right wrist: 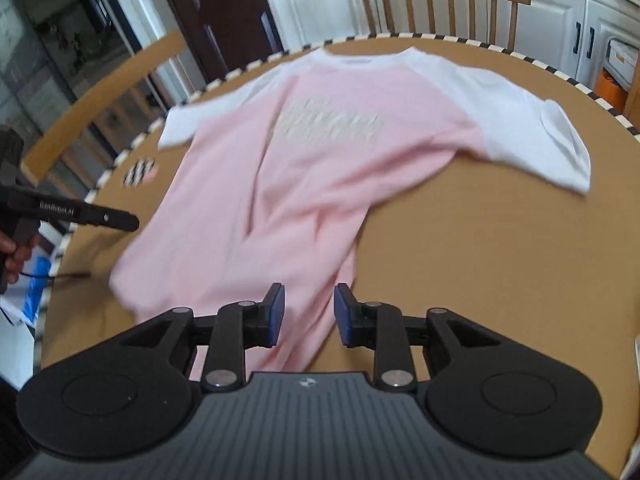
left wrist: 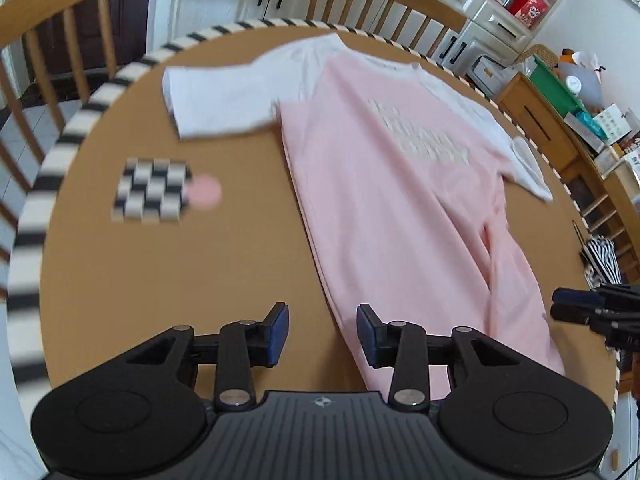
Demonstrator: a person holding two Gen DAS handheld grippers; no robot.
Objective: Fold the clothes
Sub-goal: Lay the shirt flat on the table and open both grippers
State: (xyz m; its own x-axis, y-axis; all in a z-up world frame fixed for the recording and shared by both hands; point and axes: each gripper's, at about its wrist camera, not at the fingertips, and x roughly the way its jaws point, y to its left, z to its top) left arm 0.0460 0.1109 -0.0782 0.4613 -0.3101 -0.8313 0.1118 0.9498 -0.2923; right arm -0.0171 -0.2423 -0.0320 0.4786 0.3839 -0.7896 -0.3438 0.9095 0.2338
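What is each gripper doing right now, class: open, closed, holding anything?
Left gripper: open, holding nothing, fingers over the shirt hem edge.
Right gripper: open, holding nothing, fingers over the shirt's hem.

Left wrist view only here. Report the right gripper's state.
Observer: The right gripper is open, gripping nothing, above the rumpled lower part of the pink T-shirt with white sleeves.
Operator: Now the sleeve on that side.
Observer: That white sleeve lies spread on the round brown table, cuff opening showing.
Operator: Describe my own gripper from there.
Observer: A hand holds the left gripper by its handle, outside the table's edge.
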